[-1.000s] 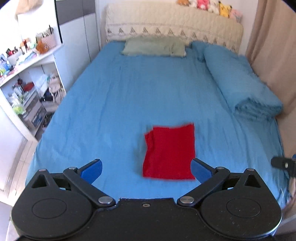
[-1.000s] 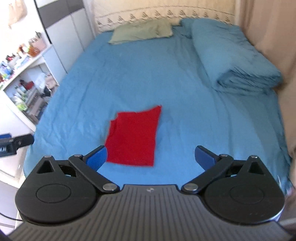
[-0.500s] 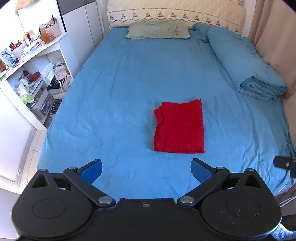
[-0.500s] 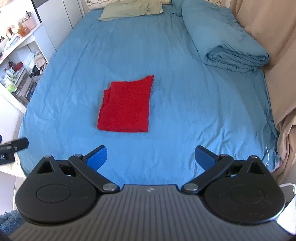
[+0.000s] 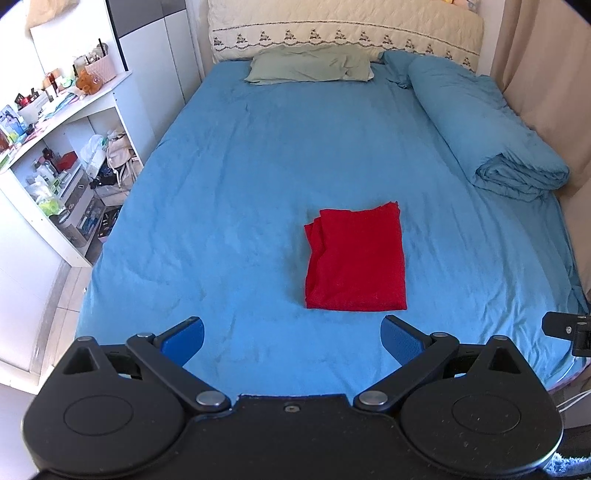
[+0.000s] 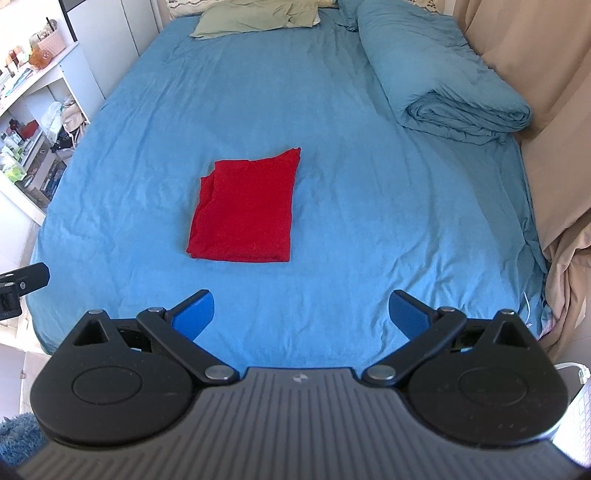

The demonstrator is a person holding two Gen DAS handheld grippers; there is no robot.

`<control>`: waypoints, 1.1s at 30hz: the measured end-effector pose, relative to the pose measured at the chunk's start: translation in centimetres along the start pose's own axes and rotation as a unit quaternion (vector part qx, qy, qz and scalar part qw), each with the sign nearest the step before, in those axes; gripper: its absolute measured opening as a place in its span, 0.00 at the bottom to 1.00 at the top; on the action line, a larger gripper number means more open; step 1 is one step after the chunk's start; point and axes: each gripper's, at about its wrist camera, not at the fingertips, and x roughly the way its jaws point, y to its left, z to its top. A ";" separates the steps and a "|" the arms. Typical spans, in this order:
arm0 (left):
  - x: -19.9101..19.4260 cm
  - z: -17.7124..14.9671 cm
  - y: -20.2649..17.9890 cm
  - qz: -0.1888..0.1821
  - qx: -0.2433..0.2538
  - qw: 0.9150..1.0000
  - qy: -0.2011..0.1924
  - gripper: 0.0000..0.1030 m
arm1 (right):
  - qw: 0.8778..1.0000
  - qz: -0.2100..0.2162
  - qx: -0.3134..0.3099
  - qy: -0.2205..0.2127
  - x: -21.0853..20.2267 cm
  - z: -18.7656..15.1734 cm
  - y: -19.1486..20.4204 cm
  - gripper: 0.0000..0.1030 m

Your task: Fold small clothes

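a red garment (image 5: 354, 258) lies folded into a neat rectangle on the blue bed sheet (image 5: 229, 206), toward the near end of the bed and a little right of its middle in the left wrist view. its layered edges show along the left side and at the far left corner, where the layers sit slightly offset

the left gripper (image 5: 291, 338) hangs over the near edge of the bed with its blue fingers spread wide and nothing between them, well apart from the garment. the right gripper (image 6: 301, 314) is likewise released, fingers wide and empty, with the garment lying beyond its left finger and not touching it

a rolled blue duvet (image 5: 491, 136) runs along the right side of the bed beside a beige curtain (image 6: 535, 74). a pale green pillow (image 5: 310, 68) rests at the far end against a cream headboard (image 5: 343, 35). white shelves (image 5: 55, 155) crowded with small items stand to the left of the bed
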 end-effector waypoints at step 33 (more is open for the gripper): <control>-0.4 0.2 0.2 0.007 0.009 1.000 -0.008 1.00 | 1.000 -0.001 0.014 0.002 0.1 0.1 -0.5 1.00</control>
